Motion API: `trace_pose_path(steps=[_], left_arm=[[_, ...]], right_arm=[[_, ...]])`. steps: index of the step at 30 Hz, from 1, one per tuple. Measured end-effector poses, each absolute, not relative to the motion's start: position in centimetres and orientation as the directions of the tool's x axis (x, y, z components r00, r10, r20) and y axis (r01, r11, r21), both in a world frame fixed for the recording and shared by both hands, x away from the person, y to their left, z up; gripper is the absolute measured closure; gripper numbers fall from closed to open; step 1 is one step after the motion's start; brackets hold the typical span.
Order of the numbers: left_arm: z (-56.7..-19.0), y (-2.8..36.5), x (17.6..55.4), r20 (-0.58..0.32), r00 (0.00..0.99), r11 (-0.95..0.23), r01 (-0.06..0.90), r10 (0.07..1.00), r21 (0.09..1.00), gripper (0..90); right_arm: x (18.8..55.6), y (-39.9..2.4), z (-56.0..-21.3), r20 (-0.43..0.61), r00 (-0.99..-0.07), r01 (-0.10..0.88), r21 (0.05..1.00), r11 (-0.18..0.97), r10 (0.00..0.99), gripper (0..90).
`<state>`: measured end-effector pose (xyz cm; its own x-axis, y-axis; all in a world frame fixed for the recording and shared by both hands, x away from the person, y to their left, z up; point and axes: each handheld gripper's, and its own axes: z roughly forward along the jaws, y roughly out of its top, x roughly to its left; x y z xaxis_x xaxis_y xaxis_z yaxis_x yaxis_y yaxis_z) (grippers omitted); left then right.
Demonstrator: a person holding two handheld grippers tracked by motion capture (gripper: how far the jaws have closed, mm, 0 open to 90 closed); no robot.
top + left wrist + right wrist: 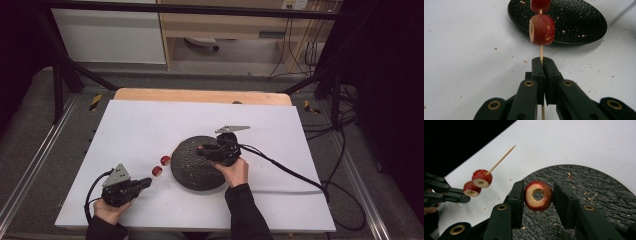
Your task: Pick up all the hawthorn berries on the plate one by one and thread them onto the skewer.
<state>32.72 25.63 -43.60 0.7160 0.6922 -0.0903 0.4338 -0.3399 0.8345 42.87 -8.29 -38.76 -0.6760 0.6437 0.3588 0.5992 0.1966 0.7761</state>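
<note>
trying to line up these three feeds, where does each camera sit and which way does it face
High view: above the person's side, facing forward and down on the white table; both forearms and tongs show.
Left gripper view: rides the left tongs, facing along the skewer toward the black plate.
Right gripper view: rides the right tongs, which pinch a cored fruit ring over the plate, facing the left tongs.
All views share skewer and plate.

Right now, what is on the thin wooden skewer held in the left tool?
Two cored red fruit slices sit threaded on the thin wooden skewer, pointed tip bare. The skewer's stretch inside the slices is hidden.
</note>
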Motion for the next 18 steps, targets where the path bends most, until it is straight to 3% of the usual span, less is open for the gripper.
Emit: trace_pose_path(steps=[18], left_arm=[[-43.5, 24.8, 32.4, -0.087, 0.729, -0.338, 0.416, 0.679, 0.844, 87.9]], right_arm=[[41.0, -10.3, -39.8, 0.444, -0.638, 0.534, 0.844, -0.054, 0.63, 62.4]])
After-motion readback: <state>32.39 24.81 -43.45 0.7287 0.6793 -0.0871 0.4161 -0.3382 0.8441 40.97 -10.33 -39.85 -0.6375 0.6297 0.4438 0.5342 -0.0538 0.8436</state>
